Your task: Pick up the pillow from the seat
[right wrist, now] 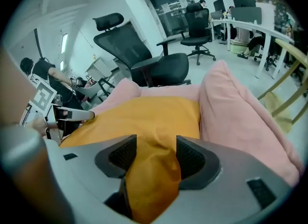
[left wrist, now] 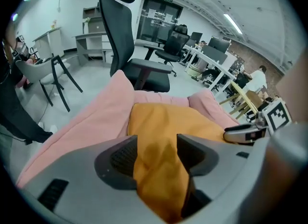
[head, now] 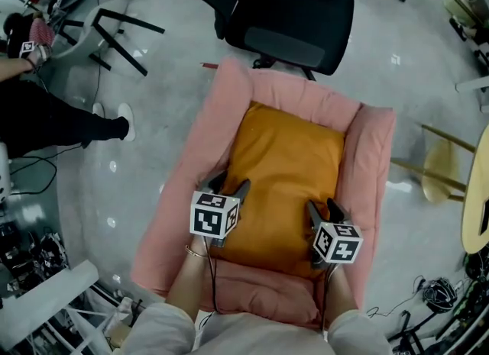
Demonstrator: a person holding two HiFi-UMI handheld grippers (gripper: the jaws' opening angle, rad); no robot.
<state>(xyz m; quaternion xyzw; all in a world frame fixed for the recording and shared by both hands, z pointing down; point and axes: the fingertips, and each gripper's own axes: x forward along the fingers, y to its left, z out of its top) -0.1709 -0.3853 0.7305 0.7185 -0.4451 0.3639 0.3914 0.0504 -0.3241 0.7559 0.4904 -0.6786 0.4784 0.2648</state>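
An orange pillow (head: 284,164) lies in a pink padded seat (head: 223,109) with raised sides. Both grippers rest on the pillow's near end. My left gripper (head: 230,186) is at its near left part, and a raised fold of orange cloth (left wrist: 161,170) stands between its spread jaws. My right gripper (head: 325,211) is at the near right part, with a similar fold (right wrist: 151,179) in its gap. In both gripper views the cloth fills the gap loosely and the pads do not squeeze it. The pillow (right wrist: 144,114) sits flat on the seat cushion.
A black office chair (head: 294,10) stands just beyond the seat. At the left is a person in dark clothes (head: 46,124) beside a grey chair (head: 107,25). A wooden stool (head: 443,170) stands at the right, with cables (head: 435,294) on the floor.
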